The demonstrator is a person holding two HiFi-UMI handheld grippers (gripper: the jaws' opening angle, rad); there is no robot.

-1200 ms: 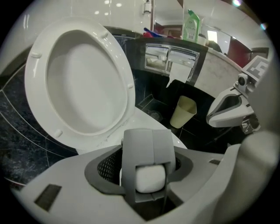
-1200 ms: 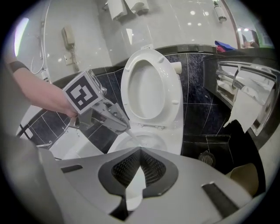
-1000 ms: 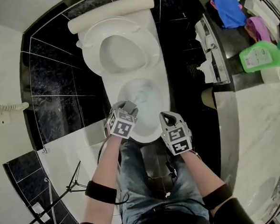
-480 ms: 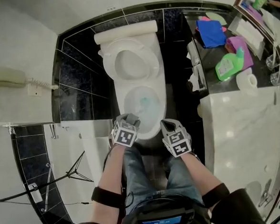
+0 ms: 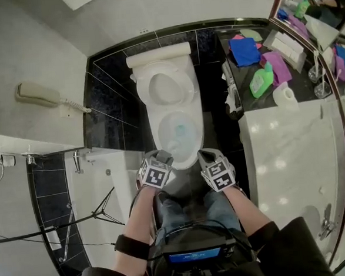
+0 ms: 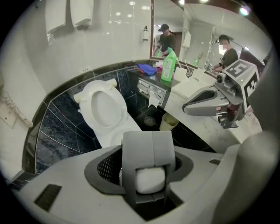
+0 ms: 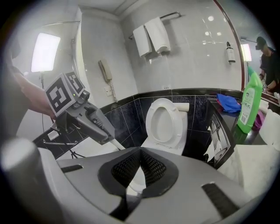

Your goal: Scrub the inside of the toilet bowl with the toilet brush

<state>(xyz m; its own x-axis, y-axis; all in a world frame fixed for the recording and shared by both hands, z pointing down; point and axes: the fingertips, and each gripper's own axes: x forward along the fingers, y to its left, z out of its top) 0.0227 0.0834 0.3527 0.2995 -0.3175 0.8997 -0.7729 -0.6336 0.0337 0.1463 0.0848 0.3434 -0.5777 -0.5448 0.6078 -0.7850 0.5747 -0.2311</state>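
Handle of the toilet brush (image 6: 150, 179) sits clamped in the left gripper's (image 6: 148, 138) fingers, slanting toward the toilet bowl (image 5: 189, 160) just ahead. The right gripper's (image 7: 141, 152) fingers are closed, empty. The table (image 5: 279, 150) edge crowds the right.

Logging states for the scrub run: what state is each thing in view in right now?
seat and lid, raised
toilet bowl, uncovered, blue-tinted water
toilet brush, held by its handle, aimed at the bowl
left gripper, jaws shut on the toilet brush
right gripper, jaws together, empty
green bottle, upright
wall phone, handset on cradle
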